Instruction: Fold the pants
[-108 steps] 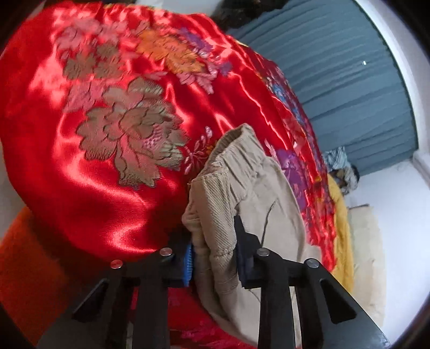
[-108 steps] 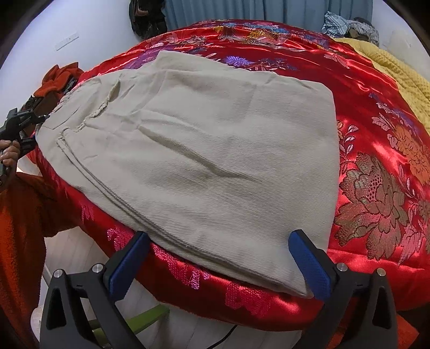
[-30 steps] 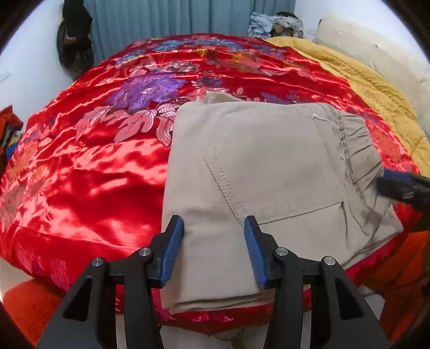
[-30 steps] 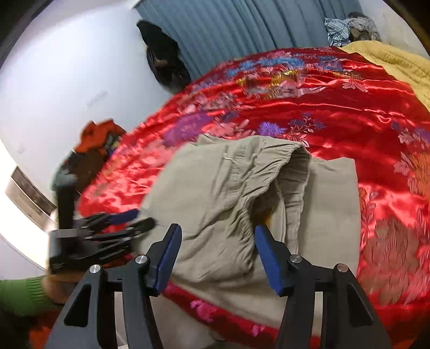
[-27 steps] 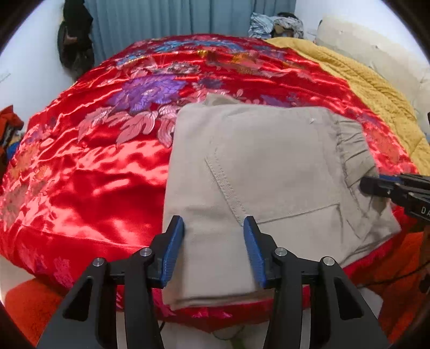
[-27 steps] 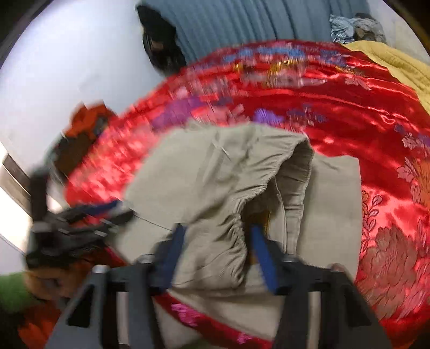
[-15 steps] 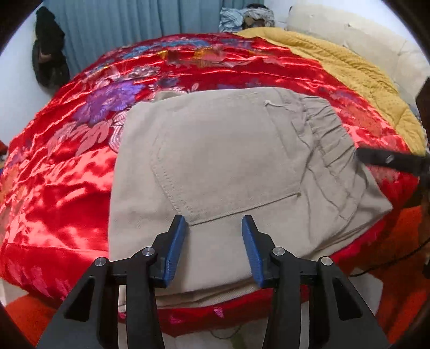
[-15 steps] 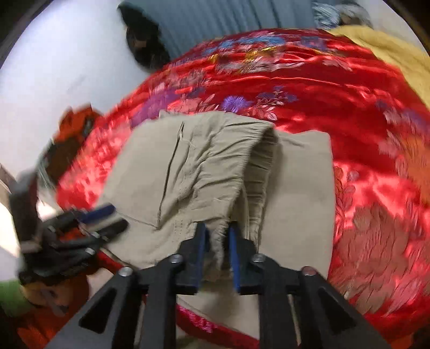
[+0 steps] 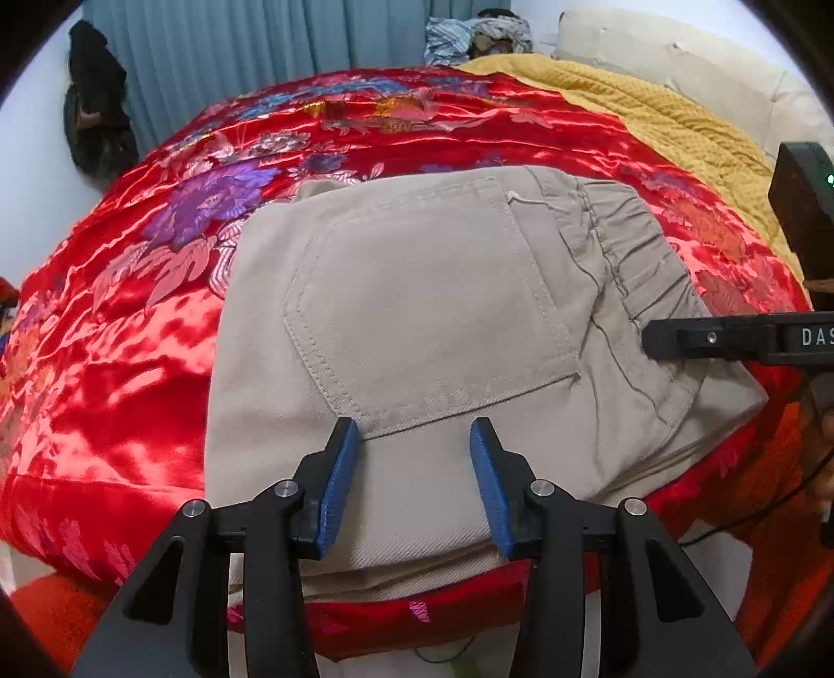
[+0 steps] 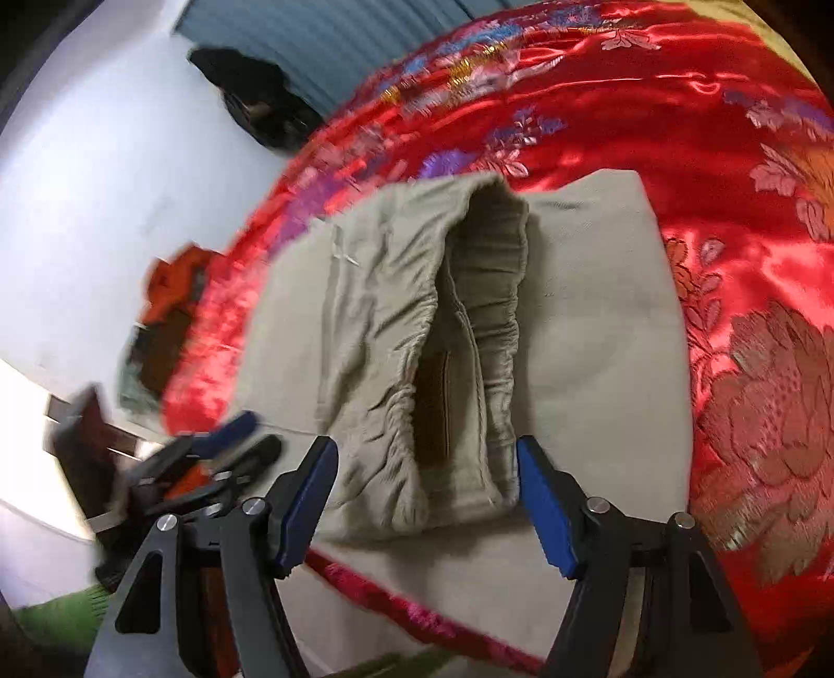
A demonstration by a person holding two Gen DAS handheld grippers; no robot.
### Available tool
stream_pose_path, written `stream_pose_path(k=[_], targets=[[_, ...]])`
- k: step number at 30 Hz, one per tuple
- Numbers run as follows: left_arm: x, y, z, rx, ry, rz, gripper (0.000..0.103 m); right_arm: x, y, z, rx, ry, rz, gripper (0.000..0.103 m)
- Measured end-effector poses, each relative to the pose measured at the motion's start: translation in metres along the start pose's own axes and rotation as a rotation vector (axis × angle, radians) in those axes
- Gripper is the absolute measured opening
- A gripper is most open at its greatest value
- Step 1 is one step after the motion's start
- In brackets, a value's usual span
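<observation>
The beige pants (image 9: pixel 427 313) lie folded on the red satin bedspread (image 9: pixel 130 323), back pocket up, elastic waistband (image 9: pixel 630 261) to the right. My left gripper (image 9: pixel 414 469) is open and empty, just above the folded near edge. In the right wrist view the waistband opening (image 10: pixel 469 334) faces me and my right gripper (image 10: pixel 425 500) is open around its near end, holding nothing. The right gripper's finger also shows in the left wrist view (image 9: pixel 730 341), at the waistband. The left gripper shows blurred in the right wrist view (image 10: pixel 229 443).
A yellow knitted blanket (image 9: pixel 651 120) and a cream pillow (image 9: pixel 677 57) lie at the far right of the bed. Blue curtains (image 9: pixel 260 47) hang behind. Dark clothes (image 9: pixel 96 120) hang on the left wall. Orange fabric (image 10: pixel 172 281) lies beside the bed.
My right gripper had closed on the waistband half a second ago and is now open again. The left gripper stayed open and moved slightly nearer to the pocket.
</observation>
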State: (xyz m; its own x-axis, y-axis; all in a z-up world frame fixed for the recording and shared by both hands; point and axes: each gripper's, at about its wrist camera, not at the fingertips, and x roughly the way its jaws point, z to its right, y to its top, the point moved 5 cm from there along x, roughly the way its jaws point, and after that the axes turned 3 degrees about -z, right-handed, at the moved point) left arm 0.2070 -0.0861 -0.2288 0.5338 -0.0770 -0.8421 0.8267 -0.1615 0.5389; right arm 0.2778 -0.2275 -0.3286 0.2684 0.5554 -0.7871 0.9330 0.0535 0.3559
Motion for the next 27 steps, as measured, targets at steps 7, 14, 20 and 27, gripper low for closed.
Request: stream_pose_path(k=[7,14,20,27], targets=[[-0.077,0.038,-0.025,-0.125,-0.103,0.108,0.046,-0.071,0.019,-0.049,-0.101,0.069,0.165,0.021],[-0.087,0.039,-0.022,-0.089,-0.106,0.147,0.045,-0.103,0.004,0.002,0.032,0.037,0.222,0.020],[0.002,-0.003,-0.001,0.072,0.029,-0.047,0.039,-0.051,-0.034,0.058,0.161,-0.045,0.114,0.023],[-0.031,0.014,-0.017,-0.013,-0.043,-0.004,0.053,-0.072,-0.026,0.055,0.148,-0.102,0.138,0.037]])
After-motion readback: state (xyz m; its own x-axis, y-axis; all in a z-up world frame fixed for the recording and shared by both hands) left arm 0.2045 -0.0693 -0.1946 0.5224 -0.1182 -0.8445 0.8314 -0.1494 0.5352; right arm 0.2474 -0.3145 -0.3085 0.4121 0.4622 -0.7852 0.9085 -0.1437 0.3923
